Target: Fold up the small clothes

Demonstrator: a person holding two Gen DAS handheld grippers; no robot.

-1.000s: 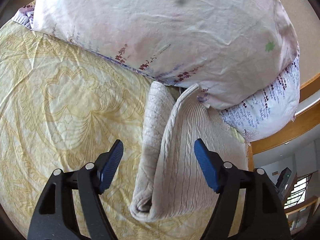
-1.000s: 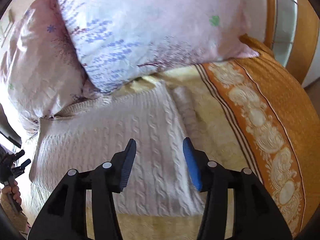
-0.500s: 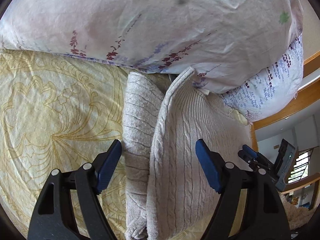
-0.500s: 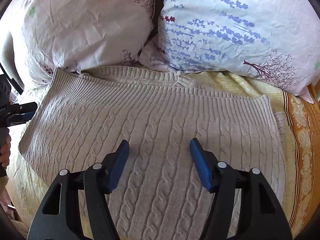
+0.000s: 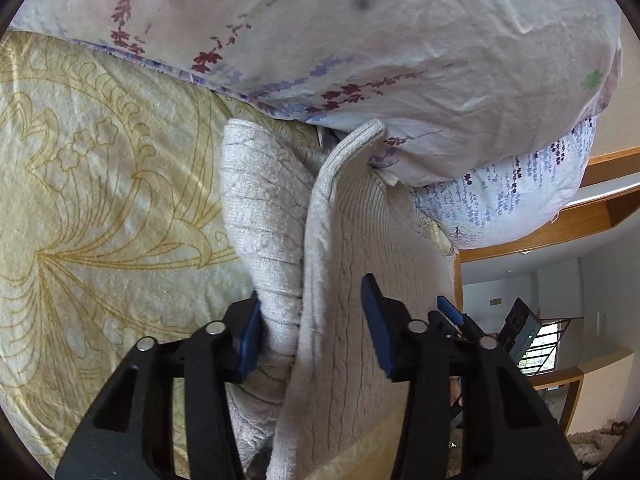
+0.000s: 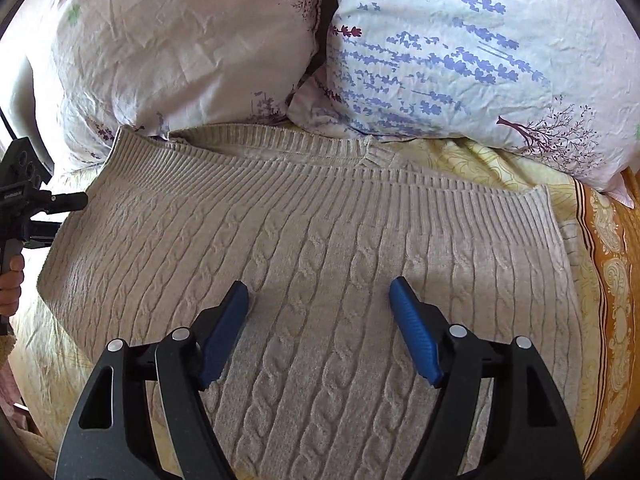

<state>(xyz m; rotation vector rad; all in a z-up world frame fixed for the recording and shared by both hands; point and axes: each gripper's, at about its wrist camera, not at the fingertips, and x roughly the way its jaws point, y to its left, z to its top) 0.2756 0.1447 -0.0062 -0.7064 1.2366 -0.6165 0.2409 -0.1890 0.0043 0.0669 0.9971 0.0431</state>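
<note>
Beige cable-knit sweater [image 6: 320,240] spread on the yellow bedspread [image 5: 100,200] just below two floral pillows [image 6: 440,52], left gripper [image 5: 312,332] fingers apart, straddling the sweater's folded side edge, right gripper [image 6: 320,328] fingers wide apart, poised over the knit's middle

Yellow bedspread [image 6: 472,160], beige sweater [image 6: 320,240], two pillows [image 6: 440,48]
</note>
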